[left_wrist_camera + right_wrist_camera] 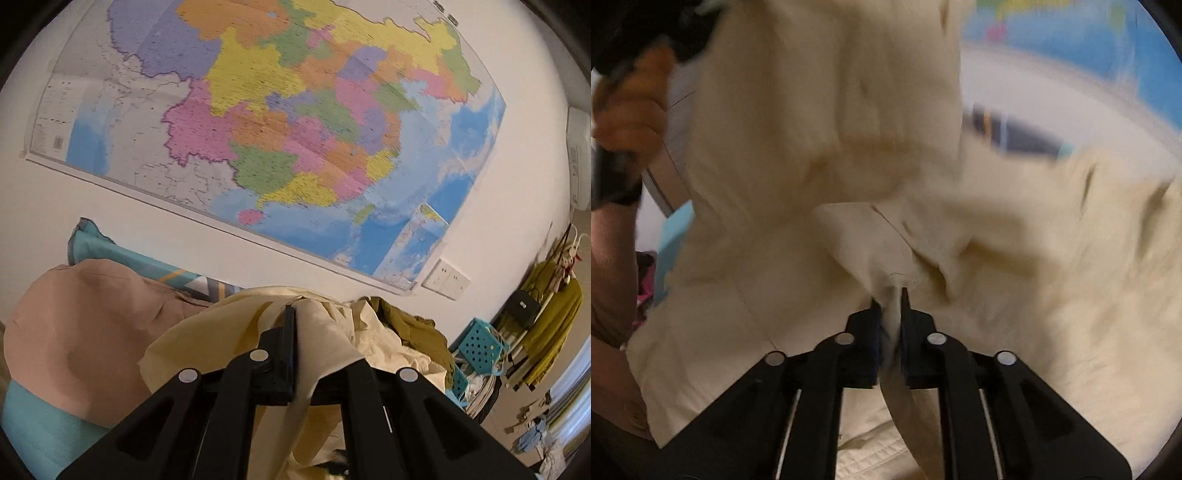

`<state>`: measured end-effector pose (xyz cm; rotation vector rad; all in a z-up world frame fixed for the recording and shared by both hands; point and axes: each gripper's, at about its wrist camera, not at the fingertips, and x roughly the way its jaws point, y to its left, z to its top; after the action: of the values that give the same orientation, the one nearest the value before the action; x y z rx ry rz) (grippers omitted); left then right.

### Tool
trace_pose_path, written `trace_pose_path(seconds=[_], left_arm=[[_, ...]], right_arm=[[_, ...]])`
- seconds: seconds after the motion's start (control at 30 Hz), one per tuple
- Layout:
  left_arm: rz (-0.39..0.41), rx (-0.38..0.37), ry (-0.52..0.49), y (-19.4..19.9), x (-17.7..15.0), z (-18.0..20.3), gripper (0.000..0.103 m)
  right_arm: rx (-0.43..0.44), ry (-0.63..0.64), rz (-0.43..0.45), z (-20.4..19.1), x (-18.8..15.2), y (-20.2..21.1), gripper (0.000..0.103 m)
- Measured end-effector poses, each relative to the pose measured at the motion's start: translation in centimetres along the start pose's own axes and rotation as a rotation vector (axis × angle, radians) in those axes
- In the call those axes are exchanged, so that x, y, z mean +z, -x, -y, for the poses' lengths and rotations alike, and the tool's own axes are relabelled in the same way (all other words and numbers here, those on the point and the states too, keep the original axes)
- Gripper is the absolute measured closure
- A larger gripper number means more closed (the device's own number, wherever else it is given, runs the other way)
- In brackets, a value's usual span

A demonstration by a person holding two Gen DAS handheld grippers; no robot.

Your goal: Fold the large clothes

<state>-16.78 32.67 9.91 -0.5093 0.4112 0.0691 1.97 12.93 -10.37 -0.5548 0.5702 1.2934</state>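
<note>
A lived-in room of a home: a large coloured wall map (280, 122) hangs above a bed (37, 417) heaped with clothes (406, 321), beside a clothes rack (546, 314) and a blue plastic basket (480, 343).

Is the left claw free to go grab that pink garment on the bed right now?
Probably not: the left claw is shut on the cream garment, so it would have to let go before reaching the pink garment.
</note>
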Motion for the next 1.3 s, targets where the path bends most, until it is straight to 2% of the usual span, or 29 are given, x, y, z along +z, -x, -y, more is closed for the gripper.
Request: trace_pose_path(seconds=[0.07, 0.17, 0.37, 0.4, 0.47, 0.5, 0.57, 0.6, 0.63, 0.67, 0.7, 0.73, 0.77, 0.8, 0.9, 0.97, 1.1, 1.2, 1.3], left_arm=[[-0.013, -0.008, -0.019, -0.2, -0.3, 0.6, 0.101], [-0.032, -0.025, -0.044, -0.8, -0.8, 1.4, 0.101], [-0.066, -0.073, -0.07, -2.1, -1.7, 3.1, 0.101], [-0.068, -0.074, -0.073, -2.2, -1.8, 3.5, 0.101], [-0.084, -0.092, -0.079, -2.6, -2.1, 4.3, 0.101], [-0.09, -0.099, -0.087, -2.8, -2.3, 4.7, 0.101], [-0.1, -0.108, -0.102, -2.9, -2.6, 5.4, 0.101], [-0.106, -0.113, -0.112, -3.1, -2.8, 5.8, 0.101], [-0.112, -0.114, -0.12, -3.2, -2.9, 6.2, 0.101], [-0.118, -0.113, -0.13, -3.3, -3.1, 6.5, 0.101], [-0.121, -0.111, -0.141, -3.4, -3.4, 6.8, 0.101], [-0.125, -0.115, -0.151, -3.4, -3.5, 7.0, 0.101], [-0.128, -0.123, -0.161, -3.4, -3.7, 7.2, 0.101], [-0.125, -0.132, -0.178, -3.3, -3.9, 7.5, 0.099], [-0.128, -0.156, -0.213, -3.2, -4.4, 8.2, 0.095], [-0.146, -0.171, -0.238, -3.7, -4.9, 8.8, 0.089], [-0.29, -0.182, -0.315, -7.6, -8.2, 11.6, 0.088], [-0.442, -0.219, -0.346, -11.6, -11.7, 13.8, 0.088], [-0.577, -0.225, -0.391, -15.3, -15.5, 15.5, 0.088]], right_arm=[[0.053, -0.057, -0.026, 0.5, -0.2, -0.5, 0.069], [0.108, -0.129, 0.051, 1.7, -0.3, 1.7, 0.044], [0.355, -0.384, 0.264, 5.9, -0.4, 6.0, 0.014], [0.365, -0.387, 0.266, 6.1, -0.2, 5.9, 0.012], [0.275, -0.398, 0.268, 7.0, 1.3, 5.3, 0.009], [0.271, -0.426, 0.289, 7.6, 1.6, 5.1, 0.009], [0.361, -0.473, 0.305, 8.6, 2.1, 4.3, 0.009], [0.407, -0.483, 0.304, 9.1, 2.2, 3.7, 0.011], [0.476, -0.481, 0.297, 9.3, 2.6, 3.0, 0.019], [0.535, -0.476, 0.293, 9.5, 2.6, 2.7, 0.047], [0.558, -0.461, 0.273, 9.3, 2.8, 2.7, 0.058], [0.524, -0.413, 0.269, 8.6, 2.7, 3.6, 0.066], [0.49, -0.368, 0.271, 8.2, 2.7, 4.6, 0.079], [0.476, -0.349, 0.278, 8.1, 2.5, 5.5, 0.084], [0.369, -0.31, 0.326, 8.8, 1.2, 10.5, 0.092], [0.237, -0.289, 0.337, 10.4, 0.4, 14.6, 0.095], [-0.035, -0.253, 0.298, 12.6, -1.1, 20.7, 0.099], [-0.189, -0.261, 0.215, 13.9, -2.5, 22.0, 0.099], [-0.23, -0.31, 0.141, 15.4, -5.1, 21.1, 0.099]])
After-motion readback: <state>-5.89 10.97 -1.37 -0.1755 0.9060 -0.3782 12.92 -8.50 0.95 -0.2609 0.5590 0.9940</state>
